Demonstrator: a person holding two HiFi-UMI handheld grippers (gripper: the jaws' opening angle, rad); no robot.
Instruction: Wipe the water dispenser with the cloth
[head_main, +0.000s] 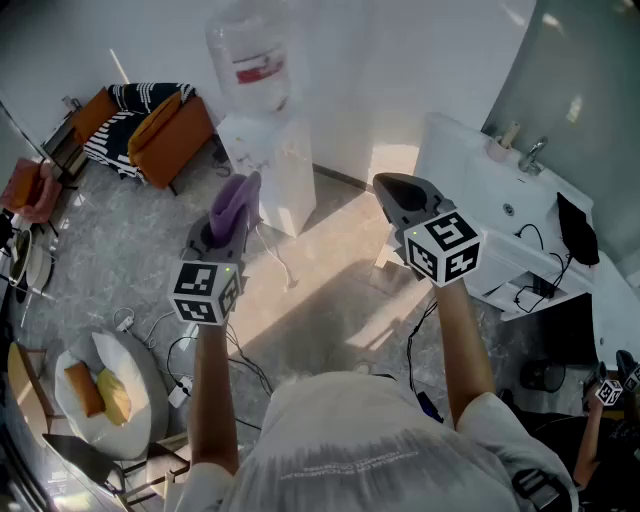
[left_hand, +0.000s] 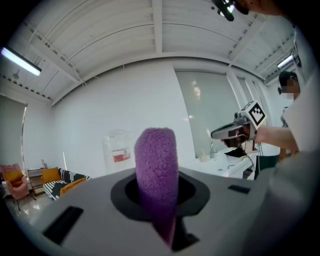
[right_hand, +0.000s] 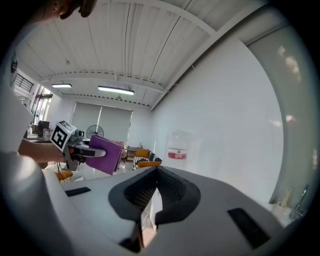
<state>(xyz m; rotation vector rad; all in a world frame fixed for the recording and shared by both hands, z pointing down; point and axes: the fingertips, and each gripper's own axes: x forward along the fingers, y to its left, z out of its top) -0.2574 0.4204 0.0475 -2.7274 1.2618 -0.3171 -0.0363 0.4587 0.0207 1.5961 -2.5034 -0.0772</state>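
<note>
Water dispenser (head_main: 268, 150) stands by the white wall at 12 o'clock in the head view. It is white and has a big clear bottle (head_main: 250, 50) on top. Under it is a grey stone floor (head_main: 130, 250) with a patch of sun.

The left tool (head_main: 230, 215) is up in the air in front of the dispenser and does not touch it. Its jaws are pressed tight on a purple cloth (head_main: 236, 200). The right tool (head_main: 398, 192) is held up at 1 o'clock, well apart from the dispenser.

An orange sofa (head_main: 165, 135) with a striped blanket sits at 10 o'clock. A white sink (head_main: 500, 195) with a tap is at 2 o'clock. A round white desk (head_main: 150, 385) with yellow things on it is at 8 o'clock, and wires (head_main: 175, 345) lie on the floor near it.

In the left gripper view the fuzzy cloth (left_hand: 156, 175) sticks up between the jaws. The dispenser (left_hand: 119, 150) is far behind it at 9 o'clock, and the right tool (left_hand: 225, 132) is at 3 o'clock. This view also shows a white ceiling (left_hand: 155, 30) with a long lamp (left_hand: 20, 60), which the head view does not.

The right gripper view shows the right tool (right_hand: 157, 169) with its jaw tips together and nothing in them. The left tool (right_hand: 96, 152) and its cloth (right_hand: 105, 157) are at 9 o'clock, next to a fan (right_hand: 93, 131). The dispenser (right_hand: 179, 150) stands by the wall.
</note>
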